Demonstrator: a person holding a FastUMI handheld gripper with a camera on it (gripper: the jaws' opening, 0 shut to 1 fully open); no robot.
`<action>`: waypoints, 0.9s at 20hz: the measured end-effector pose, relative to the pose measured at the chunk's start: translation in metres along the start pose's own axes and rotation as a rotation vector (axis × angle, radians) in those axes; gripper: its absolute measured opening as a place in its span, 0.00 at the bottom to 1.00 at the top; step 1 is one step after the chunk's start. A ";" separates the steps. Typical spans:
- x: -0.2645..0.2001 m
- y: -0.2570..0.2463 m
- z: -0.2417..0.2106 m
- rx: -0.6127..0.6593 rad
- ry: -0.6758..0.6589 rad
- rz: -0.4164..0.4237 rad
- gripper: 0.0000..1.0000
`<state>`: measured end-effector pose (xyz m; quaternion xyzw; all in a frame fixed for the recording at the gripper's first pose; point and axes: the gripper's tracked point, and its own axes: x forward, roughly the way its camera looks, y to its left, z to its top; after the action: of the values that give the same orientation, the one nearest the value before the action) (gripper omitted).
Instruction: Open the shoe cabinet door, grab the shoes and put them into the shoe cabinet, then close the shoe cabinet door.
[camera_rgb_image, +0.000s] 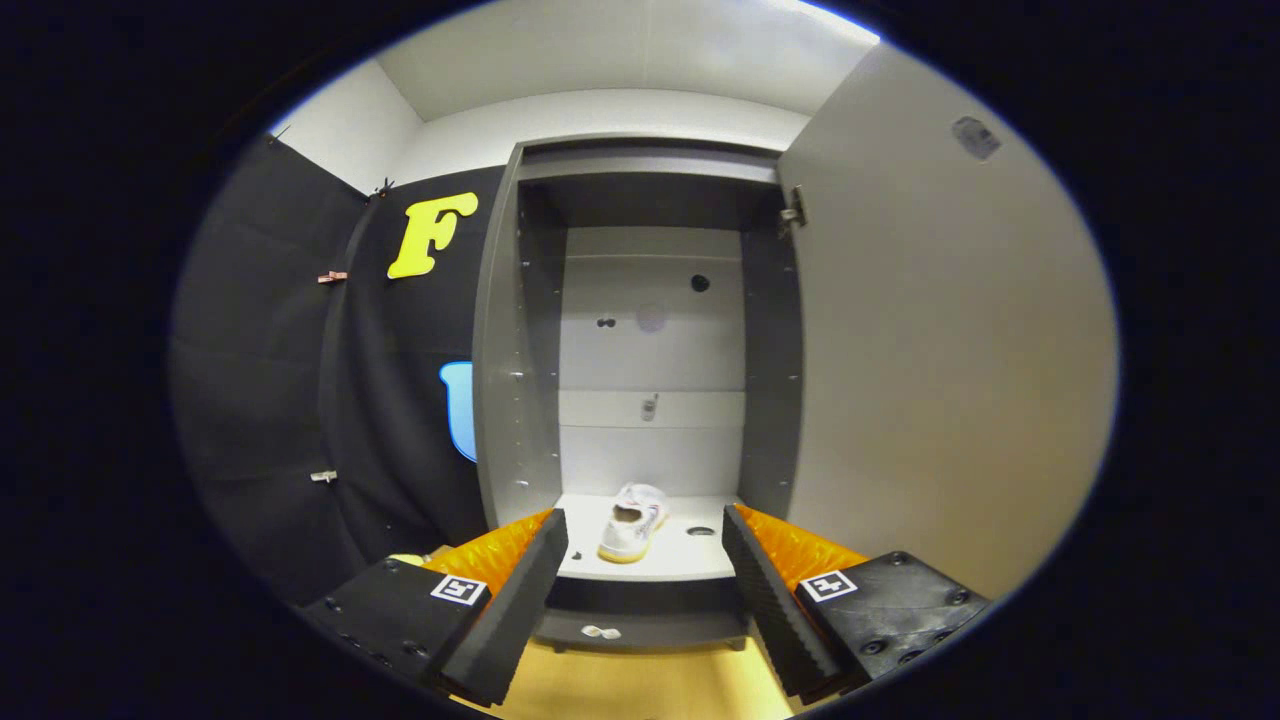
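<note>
The grey shoe cabinet (520, 330) stands straight ahead with its door (940, 340) swung wide to the right. A white shoe (633, 522) with a yellowish sole lies on the cabinet's bottom shelf (690, 562), heel toward me. My gripper (645, 540) is open, its two fingers spread apart with nothing between them. The shoe sits beyond the fingertips, seen in the gap between them and nearer the left finger (520, 590).
The black booth wall (300, 400) runs along the cabinet's left side. A wooden floor (640, 685) lies below the cabinet base. The upper cabinet interior (650, 330) has a bare back panel with a few holes.
</note>
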<state>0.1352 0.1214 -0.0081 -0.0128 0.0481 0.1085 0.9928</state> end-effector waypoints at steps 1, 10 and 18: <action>-0.018 -0.003 -0.002 0.027 0.021 0.037 0.98; -0.127 -0.069 0.000 0.184 0.088 0.207 0.98; -0.175 -0.150 0.018 0.296 0.076 0.253 0.97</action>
<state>-0.0005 -0.0621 0.0292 0.1354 0.1023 0.2238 0.9598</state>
